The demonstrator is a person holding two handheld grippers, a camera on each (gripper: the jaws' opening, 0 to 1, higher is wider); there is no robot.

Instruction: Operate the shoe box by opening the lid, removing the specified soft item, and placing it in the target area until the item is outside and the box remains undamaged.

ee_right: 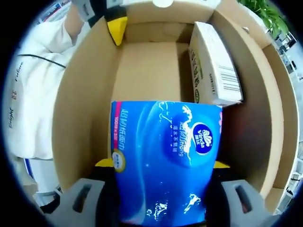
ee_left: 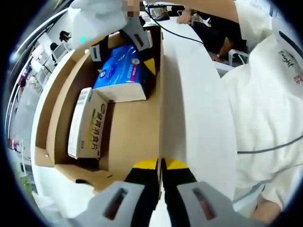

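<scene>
The open cardboard shoe box (ee_left: 135, 132) lies on a white table. Inside it, a blue soft tissue pack (ee_left: 118, 68) sits at the far end, and my right gripper (ee_left: 123, 57) is shut on it from both sides. In the right gripper view the pack (ee_right: 165, 156) stands between the yellow-tipped jaws of my right gripper (ee_right: 163, 164), above the box floor (ee_right: 149, 71). My left gripper (ee_left: 161, 164) is shut on the top edge of the box's side wall (ee_left: 161, 113). It also appears at the far wall as the left gripper (ee_right: 112, 26).
A white carton (ee_left: 87, 123) with printed text lies along the other inner wall of the box, seen again as the white carton (ee_right: 213, 61). The white table (ee_left: 194, 94) runs beside the box. A person in white clothing (ee_left: 270, 118) stands close. A green plant (ee_right: 265, 12) is beyond the box.
</scene>
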